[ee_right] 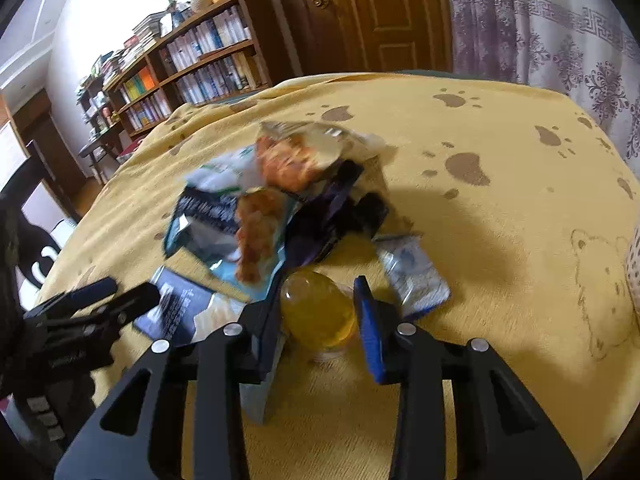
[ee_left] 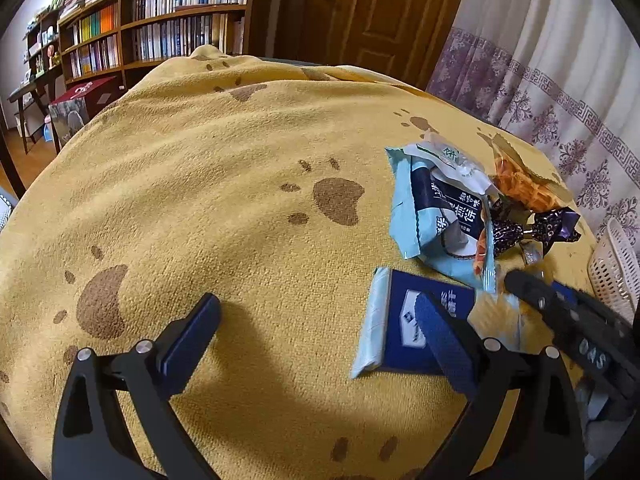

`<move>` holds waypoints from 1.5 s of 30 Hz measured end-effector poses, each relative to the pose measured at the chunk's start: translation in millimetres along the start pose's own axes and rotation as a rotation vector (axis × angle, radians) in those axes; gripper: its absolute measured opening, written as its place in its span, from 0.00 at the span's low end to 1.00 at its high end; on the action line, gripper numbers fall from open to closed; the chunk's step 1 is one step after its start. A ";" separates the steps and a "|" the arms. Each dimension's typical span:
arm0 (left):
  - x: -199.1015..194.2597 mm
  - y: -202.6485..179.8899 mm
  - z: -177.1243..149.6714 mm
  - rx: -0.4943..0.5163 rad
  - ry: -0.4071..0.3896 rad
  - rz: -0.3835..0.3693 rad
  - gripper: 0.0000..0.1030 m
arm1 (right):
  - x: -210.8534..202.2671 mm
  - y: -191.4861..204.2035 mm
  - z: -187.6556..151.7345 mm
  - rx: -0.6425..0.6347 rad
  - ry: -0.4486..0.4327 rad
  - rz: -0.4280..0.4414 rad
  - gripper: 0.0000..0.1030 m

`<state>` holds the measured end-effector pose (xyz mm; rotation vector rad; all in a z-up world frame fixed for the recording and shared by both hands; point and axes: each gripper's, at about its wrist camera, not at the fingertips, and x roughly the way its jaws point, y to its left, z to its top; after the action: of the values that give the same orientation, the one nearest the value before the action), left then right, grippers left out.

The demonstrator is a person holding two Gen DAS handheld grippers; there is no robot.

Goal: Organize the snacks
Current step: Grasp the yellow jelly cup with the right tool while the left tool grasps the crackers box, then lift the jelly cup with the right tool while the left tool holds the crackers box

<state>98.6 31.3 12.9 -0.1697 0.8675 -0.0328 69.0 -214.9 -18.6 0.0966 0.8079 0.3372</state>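
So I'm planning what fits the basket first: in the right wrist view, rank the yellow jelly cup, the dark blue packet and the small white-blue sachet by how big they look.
1. Yellow jelly cup, though it lies nearest the camera, which inflates it.
2-3. Dark blue packet and small white-blue sachet look alike; the packet is partly hidden, so I won't rank them.

Chinese print, too distorted to read surely, on the pale blue snack packet [ee_left: 440,216].

A bookshelf [ee_left: 168,28] stands beside a wooden door [ee_left: 372,12] and patterned curtains [ee_left: 560,80].
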 end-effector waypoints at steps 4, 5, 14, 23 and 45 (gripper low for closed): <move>-0.9 0.2 0.0 0.000 0.001 -0.002 0.94 | -10.8 4.4 -15.8 0.012 0.024 0.050 0.35; -0.9 -0.1 -0.3 0.000 0.001 -0.001 0.94 | -14.3 5.8 -20.7 0.016 0.028 0.059 0.35; -8.2 -2.9 -9.2 0.017 0.016 0.024 0.94 | -47.0 36.2 -73.4 0.021 0.062 0.158 0.35; -32.2 -14.0 -33.2 0.036 0.047 -0.013 0.94 | -68.1 55.9 -105.5 -0.009 0.042 0.165 0.35; -30.8 -45.9 -48.0 0.159 0.029 0.016 0.50 | -83.4 41.5 -110.7 -0.012 -0.007 0.060 0.34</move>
<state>44.0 -17.5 13.1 -0.0132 0.8911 -0.0897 -75.2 -208.2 -28.5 0.1112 0.7974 0.3979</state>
